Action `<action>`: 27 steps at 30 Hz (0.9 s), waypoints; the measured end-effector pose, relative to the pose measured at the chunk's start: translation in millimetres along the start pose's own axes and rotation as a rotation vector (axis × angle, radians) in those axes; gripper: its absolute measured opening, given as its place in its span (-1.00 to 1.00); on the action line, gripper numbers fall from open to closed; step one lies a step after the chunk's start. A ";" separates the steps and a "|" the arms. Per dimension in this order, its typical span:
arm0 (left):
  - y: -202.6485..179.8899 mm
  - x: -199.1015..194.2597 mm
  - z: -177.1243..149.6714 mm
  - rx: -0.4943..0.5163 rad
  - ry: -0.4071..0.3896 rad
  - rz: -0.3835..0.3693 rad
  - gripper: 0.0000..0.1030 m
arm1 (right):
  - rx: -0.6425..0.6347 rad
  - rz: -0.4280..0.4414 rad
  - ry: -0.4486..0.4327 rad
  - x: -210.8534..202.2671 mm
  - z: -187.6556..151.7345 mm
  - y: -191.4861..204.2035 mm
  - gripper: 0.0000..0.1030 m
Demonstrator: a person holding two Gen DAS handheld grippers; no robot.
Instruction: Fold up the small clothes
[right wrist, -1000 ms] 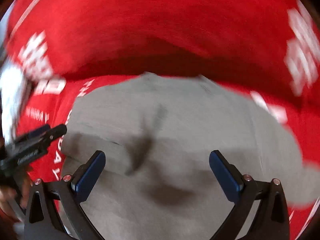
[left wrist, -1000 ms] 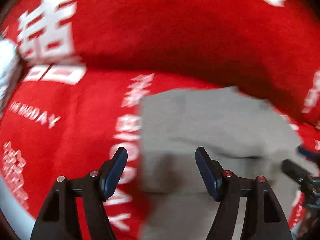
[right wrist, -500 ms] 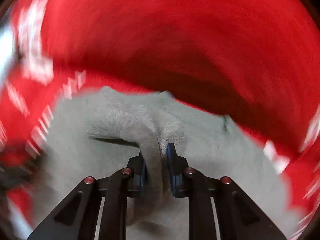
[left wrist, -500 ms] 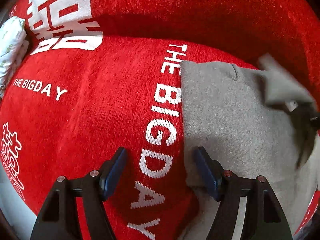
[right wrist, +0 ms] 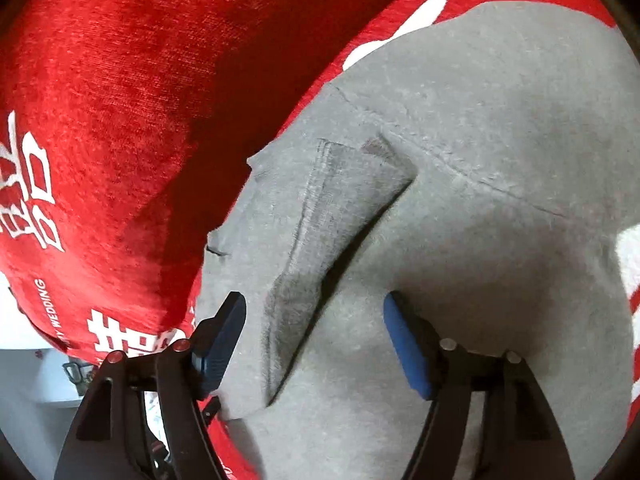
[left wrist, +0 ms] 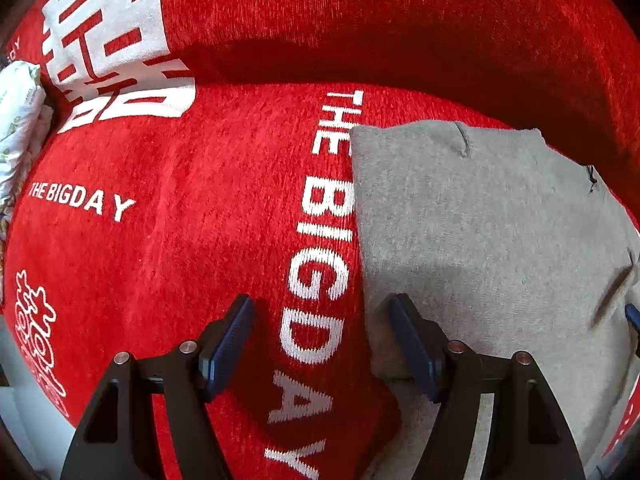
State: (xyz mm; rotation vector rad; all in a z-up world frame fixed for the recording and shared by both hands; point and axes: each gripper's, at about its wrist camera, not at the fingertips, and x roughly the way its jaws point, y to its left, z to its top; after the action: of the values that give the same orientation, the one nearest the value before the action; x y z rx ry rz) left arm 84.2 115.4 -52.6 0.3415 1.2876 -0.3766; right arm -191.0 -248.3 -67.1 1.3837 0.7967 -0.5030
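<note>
A grey garment [left wrist: 480,232] lies on the red sofa cover [left wrist: 180,240], with its left edge beside the white "THE BIGDAY" lettering. My left gripper [left wrist: 320,344] is open and points down over that edge; its right finger [left wrist: 412,344] is at the cloth's border and nothing is pinched. In the right wrist view a narrow folded flap [right wrist: 320,248] lies on top of the grey garment [right wrist: 500,200]. My right gripper [right wrist: 314,340] straddles the flap's near end. Its jaws are opening and the pads stand clear of the cloth.
The sofa's red backrest [left wrist: 400,20] rises behind the seat. A white patterned bundle [left wrist: 20,120] sits at the seat's far left. A pale floor area with small dark objects [right wrist: 36,380] shows past the seat edge, low on the left in the right wrist view.
My right gripper, wide open a second ago, shut on a fold of the grey garment, swung and rolled with it, and has now let go. My left gripper sank slightly, still open.
</note>
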 end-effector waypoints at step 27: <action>24.0 26.3 65.4 0.009 0.098 -0.134 0.40 | -0.023 0.176 0.300 40.9 -104.0 32.0 0.38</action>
State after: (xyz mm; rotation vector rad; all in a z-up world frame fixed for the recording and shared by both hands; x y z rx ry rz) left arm 157.4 105.3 -61.1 0.2849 1.4089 -0.4839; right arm -161.8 -136.2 -76.1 1.5124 0.9071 -0.1497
